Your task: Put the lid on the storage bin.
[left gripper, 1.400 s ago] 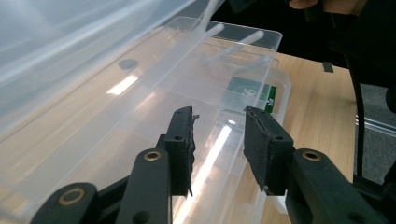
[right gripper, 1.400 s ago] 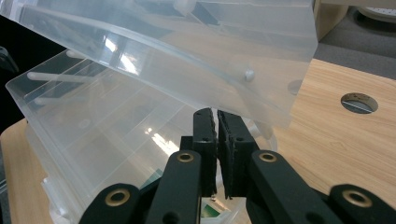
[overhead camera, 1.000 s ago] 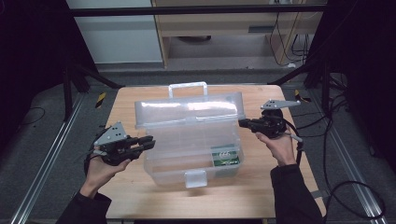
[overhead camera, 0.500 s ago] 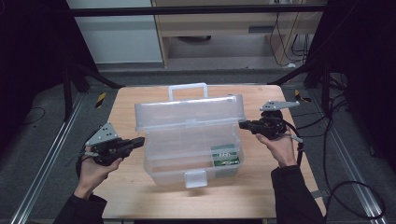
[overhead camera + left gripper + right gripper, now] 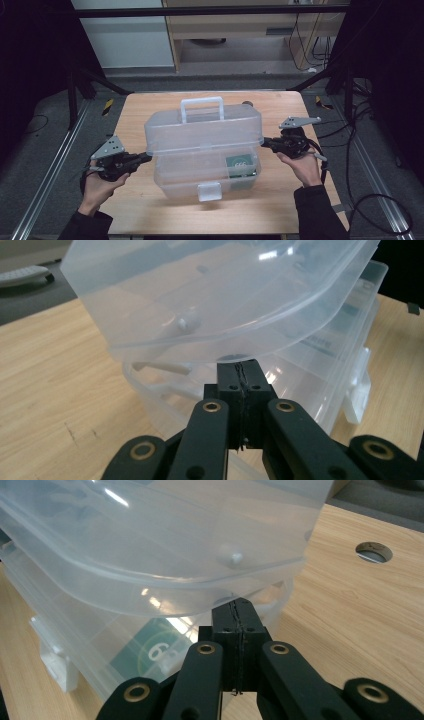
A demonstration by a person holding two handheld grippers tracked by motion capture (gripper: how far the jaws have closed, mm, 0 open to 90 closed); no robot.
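L gripper (image 5: 145, 158) at box's left end, jaws pressed together, nothing between, tips just under raised lid (image 5: 202, 125) edge. Clear plastic box (image 5: 200, 175) mid-table (image 5: 150, 210), lid lifted off base, handle (image 5: 201, 107) up top, latch (image 5: 209, 191) at front, green label (image 5: 239, 164) inside. R gripper (image 5: 265, 143) at right end, jaws closed empty, tips under lid rim.

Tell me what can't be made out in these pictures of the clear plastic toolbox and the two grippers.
- Green packet in the toolbox base: print blurred by the plastic in the high view; in the right gripper view the lid covers all but one pale numeral.
- Left gripper and right gripper: jaws pressed together under the lid's rim; contact with it is unclear.
- Small dark object behind the toolbox: too small, mostly hidden.
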